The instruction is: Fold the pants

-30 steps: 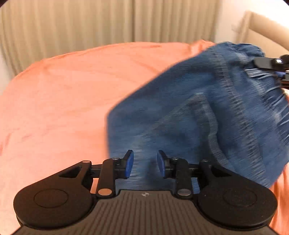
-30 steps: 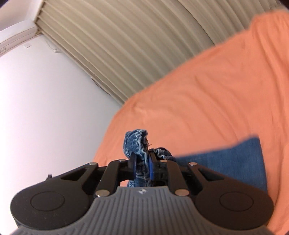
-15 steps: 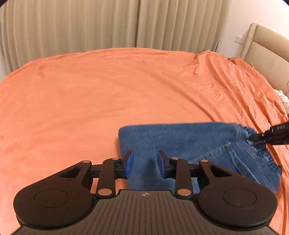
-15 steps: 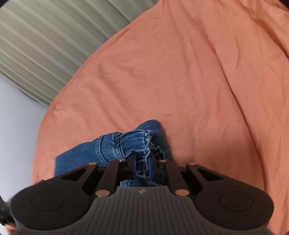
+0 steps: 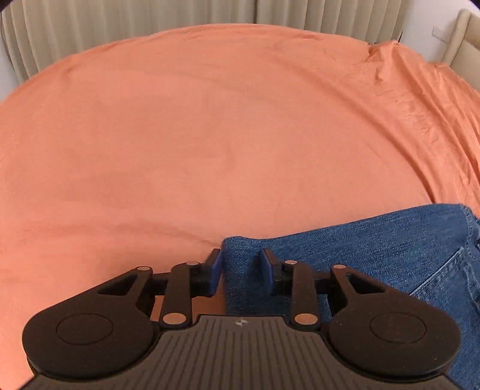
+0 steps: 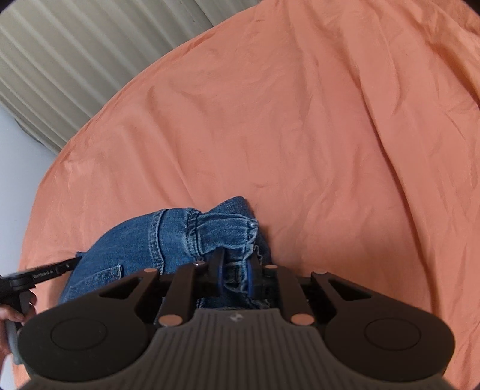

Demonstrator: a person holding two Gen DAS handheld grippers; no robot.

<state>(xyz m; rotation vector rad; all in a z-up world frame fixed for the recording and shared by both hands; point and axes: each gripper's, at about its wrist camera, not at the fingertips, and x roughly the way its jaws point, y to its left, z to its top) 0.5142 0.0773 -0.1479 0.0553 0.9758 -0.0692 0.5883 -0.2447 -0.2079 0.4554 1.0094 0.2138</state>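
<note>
Folded blue jeans (image 5: 375, 255) lie on the orange bed sheet (image 5: 210, 135). My left gripper (image 5: 241, 267) is open and hovers low over the fold's left corner, its blue pads on either side of the edge without pressing it. In the right wrist view the bunched, frayed waistband end of the jeans (image 6: 222, 231) sits between the pads of my right gripper (image 6: 235, 271). Those jaws are opening, though the cloth still fills the narrow gap and touches both pads. The left gripper (image 6: 72, 264) shows at that view's left edge, over the denim.
Beige pleated curtains (image 5: 135, 27) hang behind the bed. A padded headboard (image 5: 465, 36) stands at the far right. The sheet (image 6: 330, 135) is wrinkled toward the right side. A hand (image 6: 9, 315) holds the left gripper's handle.
The jeans swung down from the air and now lie flat on the bed. Both grippers came down with them, the right one tilting from facing the wall to facing the sheet.
</note>
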